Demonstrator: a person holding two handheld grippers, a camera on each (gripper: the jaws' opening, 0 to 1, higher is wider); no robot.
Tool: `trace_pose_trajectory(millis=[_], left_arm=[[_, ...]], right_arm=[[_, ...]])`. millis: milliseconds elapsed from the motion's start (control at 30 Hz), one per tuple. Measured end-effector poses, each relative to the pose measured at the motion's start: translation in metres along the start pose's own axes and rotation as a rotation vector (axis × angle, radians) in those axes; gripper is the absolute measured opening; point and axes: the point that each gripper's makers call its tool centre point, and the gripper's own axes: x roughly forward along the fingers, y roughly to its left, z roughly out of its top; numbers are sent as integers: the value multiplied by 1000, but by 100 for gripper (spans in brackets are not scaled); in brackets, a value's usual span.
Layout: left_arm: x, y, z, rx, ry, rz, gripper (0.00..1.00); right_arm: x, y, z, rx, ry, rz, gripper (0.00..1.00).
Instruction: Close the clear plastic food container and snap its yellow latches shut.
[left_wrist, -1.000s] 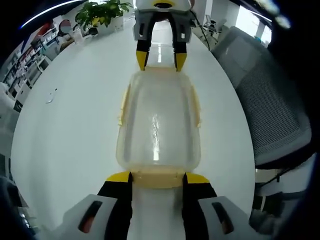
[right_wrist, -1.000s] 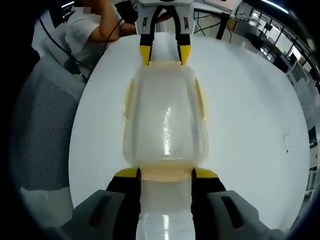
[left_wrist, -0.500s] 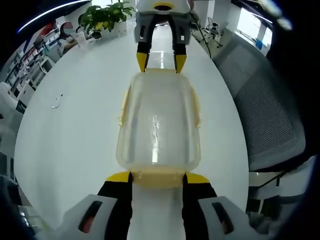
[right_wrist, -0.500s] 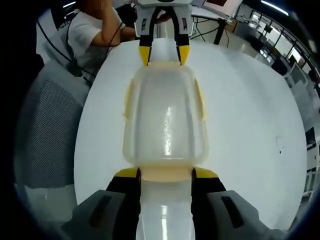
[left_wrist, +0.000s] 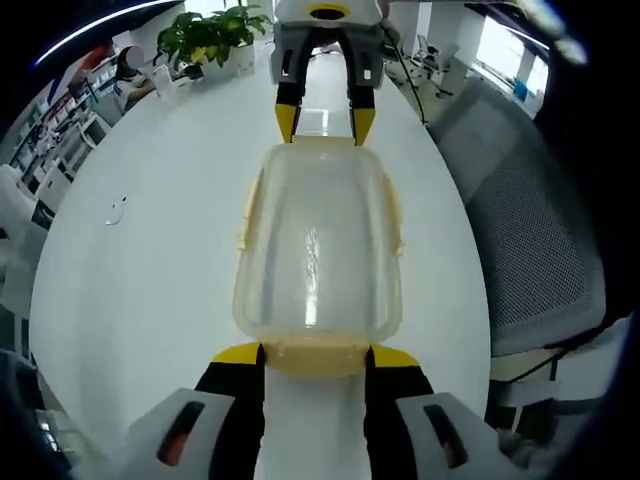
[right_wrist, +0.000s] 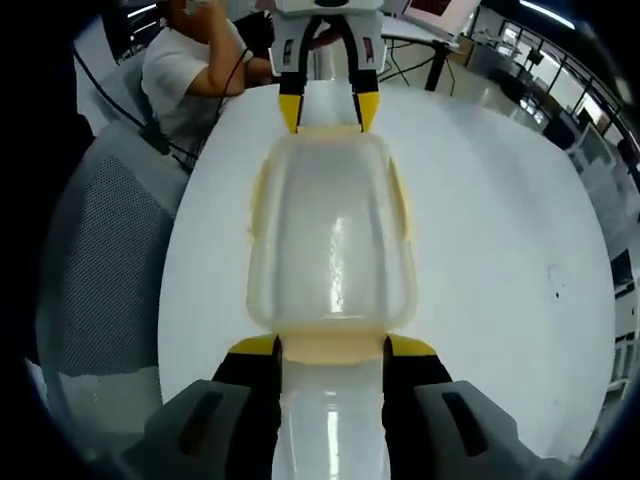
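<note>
The white table (left_wrist: 150, 270) carried the clear plastic food container (left_wrist: 317, 250), lid on, lengthwise between both grippers. The left gripper (left_wrist: 316, 356) stood with jaws apart, flanking the near yellow latch (left_wrist: 316, 357). The right gripper (right_wrist: 331, 349) straddled the opposite latch (right_wrist: 331, 347) likewise, jaws spread.

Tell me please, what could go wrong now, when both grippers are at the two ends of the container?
1. The left gripper and the right gripper meet the clear container only at its yellow end latches, so it could slip or twist.
2. The pictures do not settle whether it rests on the white table; if lifted, a slip would drop it.
</note>
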Motion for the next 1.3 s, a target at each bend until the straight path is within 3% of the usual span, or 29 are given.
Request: trace_pose_trajectory(millis=[733,1300], left_arm=[[13,-1,43,-5,-23,13,33],[31,-3,72,-10,-3,13,33]], right_arm=[[-23,-5,-40,-23,15,-19,36],[-32,-6,-72,-22,6,-19,36]])
